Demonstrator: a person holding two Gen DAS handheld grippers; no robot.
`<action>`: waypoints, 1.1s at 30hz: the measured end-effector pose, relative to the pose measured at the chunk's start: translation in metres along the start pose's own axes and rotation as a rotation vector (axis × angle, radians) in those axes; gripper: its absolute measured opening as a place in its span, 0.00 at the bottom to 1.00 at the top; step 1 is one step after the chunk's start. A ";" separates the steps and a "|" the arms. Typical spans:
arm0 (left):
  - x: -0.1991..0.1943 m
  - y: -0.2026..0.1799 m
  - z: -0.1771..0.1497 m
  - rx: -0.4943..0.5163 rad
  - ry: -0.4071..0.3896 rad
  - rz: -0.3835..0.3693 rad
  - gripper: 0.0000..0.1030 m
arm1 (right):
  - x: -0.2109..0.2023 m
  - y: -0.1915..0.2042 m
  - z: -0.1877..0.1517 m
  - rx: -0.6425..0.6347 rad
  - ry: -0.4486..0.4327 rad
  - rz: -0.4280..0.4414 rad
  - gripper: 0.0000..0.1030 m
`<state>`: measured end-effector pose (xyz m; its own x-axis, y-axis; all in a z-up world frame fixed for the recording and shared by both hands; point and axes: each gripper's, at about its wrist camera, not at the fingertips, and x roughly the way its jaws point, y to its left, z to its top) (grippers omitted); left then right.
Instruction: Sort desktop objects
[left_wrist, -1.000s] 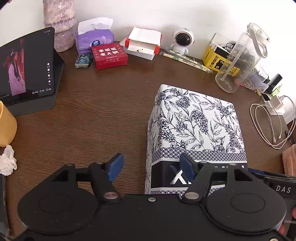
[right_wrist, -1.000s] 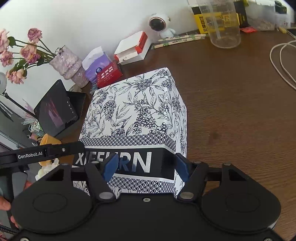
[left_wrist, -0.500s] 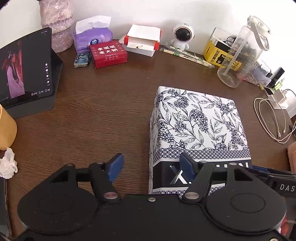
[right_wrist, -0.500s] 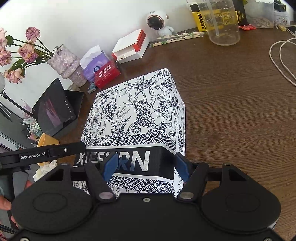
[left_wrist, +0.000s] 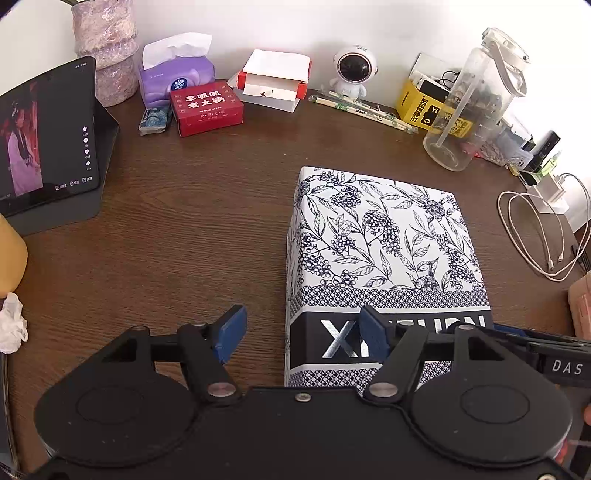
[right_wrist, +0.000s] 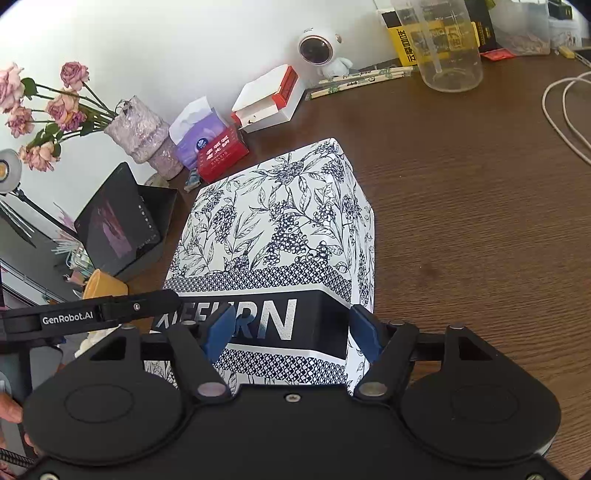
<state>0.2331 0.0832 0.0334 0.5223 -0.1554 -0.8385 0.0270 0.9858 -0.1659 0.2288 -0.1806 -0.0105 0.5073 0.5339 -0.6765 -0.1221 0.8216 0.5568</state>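
Note:
A large white box with a blue floral print and a black band (left_wrist: 384, 251) stands on the brown desk; it also shows in the right wrist view (right_wrist: 280, 236). My left gripper (left_wrist: 303, 336) is open at the box's near left corner, its right pad over the black band. My right gripper (right_wrist: 291, 332) is open at the box's near right corner, jaws astride that corner. Each gripper's body shows at the edge of the other's view.
Along the back wall: a vase (left_wrist: 107, 55), purple tissue pack (left_wrist: 177, 74), red box (left_wrist: 207, 107), white-and-red box (left_wrist: 273, 81), astronaut figure (left_wrist: 352, 74), chopsticks (left_wrist: 362, 110), clear jug (left_wrist: 476, 107). A tablet (left_wrist: 48, 140) stands left; cables (left_wrist: 543, 229) lie right.
Both grippers have drawn back a little toward me along the box, so the back-wall objects look farther off. Both stay open. The box has not visibly moved.

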 end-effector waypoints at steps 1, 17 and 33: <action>-0.004 -0.001 -0.001 0.001 -0.019 -0.007 0.69 | -0.002 0.000 -0.001 -0.012 -0.010 -0.002 0.75; -0.075 -0.037 -0.097 0.090 -0.427 -0.013 1.00 | -0.097 0.005 -0.063 -0.325 -0.387 0.021 1.00; -0.148 -0.054 -0.254 0.151 -0.524 0.055 1.00 | -0.191 0.022 -0.234 -0.392 -0.597 -0.082 1.00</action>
<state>-0.0627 0.0370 0.0347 0.8800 -0.0890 -0.4666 0.0897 0.9958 -0.0208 -0.0702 -0.2182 0.0185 0.8943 0.3587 -0.2676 -0.3038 0.9257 0.2255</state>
